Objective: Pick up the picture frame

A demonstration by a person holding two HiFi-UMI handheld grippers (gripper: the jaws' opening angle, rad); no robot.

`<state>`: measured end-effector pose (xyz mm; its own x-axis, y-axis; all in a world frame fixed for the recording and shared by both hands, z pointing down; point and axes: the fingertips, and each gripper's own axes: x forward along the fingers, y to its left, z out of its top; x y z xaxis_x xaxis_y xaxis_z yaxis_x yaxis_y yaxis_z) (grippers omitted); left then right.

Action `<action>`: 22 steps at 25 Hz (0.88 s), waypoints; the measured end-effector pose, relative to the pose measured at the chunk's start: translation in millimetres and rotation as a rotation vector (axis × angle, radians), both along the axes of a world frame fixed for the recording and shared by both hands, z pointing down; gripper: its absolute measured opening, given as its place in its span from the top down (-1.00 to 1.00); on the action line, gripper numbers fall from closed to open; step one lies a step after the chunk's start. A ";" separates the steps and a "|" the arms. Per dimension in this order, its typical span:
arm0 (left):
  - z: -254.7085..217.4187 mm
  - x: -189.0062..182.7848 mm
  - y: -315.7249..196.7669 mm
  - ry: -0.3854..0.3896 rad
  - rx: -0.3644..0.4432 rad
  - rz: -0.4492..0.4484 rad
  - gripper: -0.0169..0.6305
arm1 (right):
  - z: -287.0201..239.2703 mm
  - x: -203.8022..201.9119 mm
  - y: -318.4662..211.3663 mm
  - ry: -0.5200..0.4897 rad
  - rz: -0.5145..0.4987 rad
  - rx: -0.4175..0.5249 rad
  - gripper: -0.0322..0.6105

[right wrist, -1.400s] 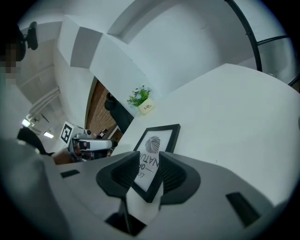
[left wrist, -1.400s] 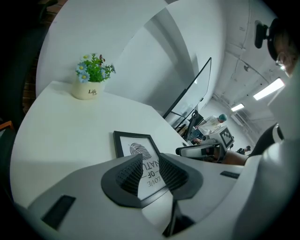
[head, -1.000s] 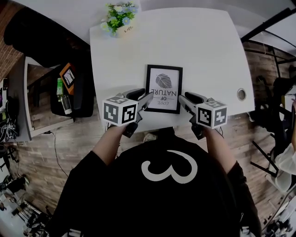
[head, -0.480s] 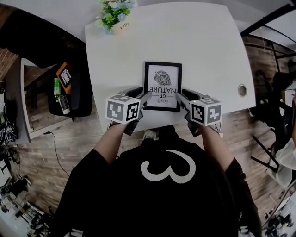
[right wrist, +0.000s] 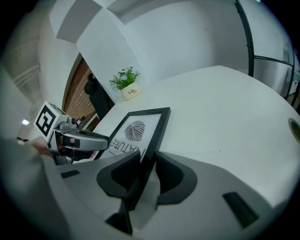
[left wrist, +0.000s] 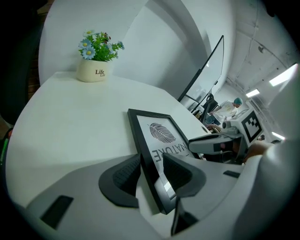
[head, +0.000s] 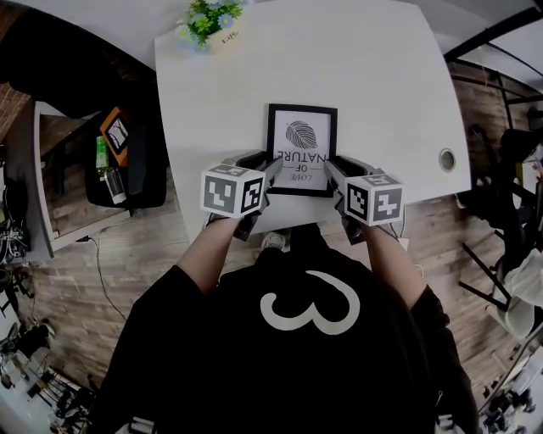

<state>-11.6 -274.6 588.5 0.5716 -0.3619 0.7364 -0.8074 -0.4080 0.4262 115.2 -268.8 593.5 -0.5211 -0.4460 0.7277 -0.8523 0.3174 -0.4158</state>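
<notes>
A black picture frame with a leaf print and the words "LOVE OF NATURE" lies near the front edge of the white table. My left gripper is shut on its near left corner. In the left gripper view the frame edge sits pinched between the dark pads. My right gripper is shut on the near right corner, where the frame rim runs between its two jaws. The frame's near end looks tilted slightly up off the table.
A small cream pot of blue and green flowers stands at the table's far left corner. A round cable hole sits near the right edge. A black chair with bottles stands left of the table, over a wood floor.
Both grippers have moved a little forward and inward along the frame's near corners and now grip it. The frame sits slightly farther from the person than before.
</notes>
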 end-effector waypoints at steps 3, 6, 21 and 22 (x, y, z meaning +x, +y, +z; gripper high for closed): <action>0.9 -0.8 0.6 -0.023 0.008 0.004 0.46 | 0.7 0.3 0.9 0.011 0.027 0.010 0.54; 2.7 -3.7 -0.6 -0.044 0.011 -0.008 0.61 | 0.8 0.6 0.8 0.017 0.047 0.019 0.56; 3.4 -5.1 -2.9 -0.050 0.019 -0.059 0.65 | 0.4 1.4 1.9 0.044 0.114 0.034 0.60; 3.3 -4.7 -3.0 -0.049 0.020 -0.059 0.65 | 0.5 1.6 2.1 0.048 0.119 0.034 0.60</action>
